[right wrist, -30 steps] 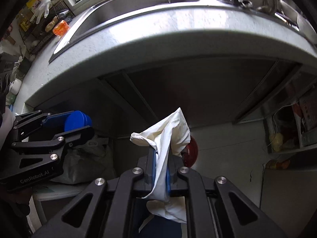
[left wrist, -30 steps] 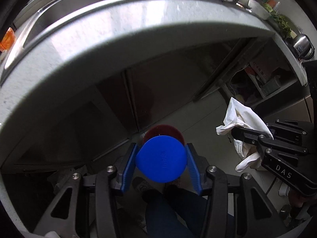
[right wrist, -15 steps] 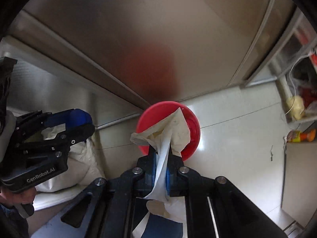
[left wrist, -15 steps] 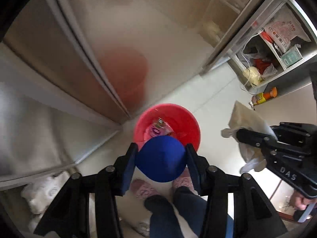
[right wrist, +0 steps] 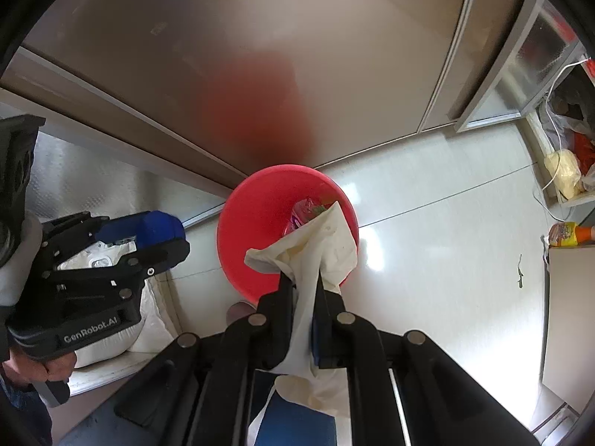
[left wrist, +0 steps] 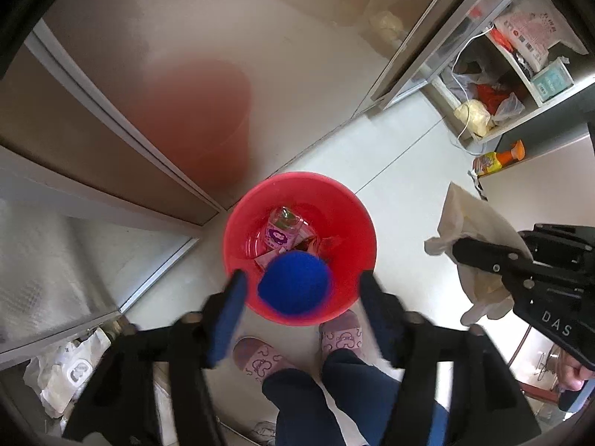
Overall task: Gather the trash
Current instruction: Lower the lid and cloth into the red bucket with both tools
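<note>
Now that both tools hang low over the red bucket, my left tool has just spread, freeing the blue lid above it; my right tool clamps the white cloth.

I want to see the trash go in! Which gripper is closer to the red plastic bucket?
Left. The left gripper hangs directly over the red plastic bucket; the right gripper is off to its side.
</note>
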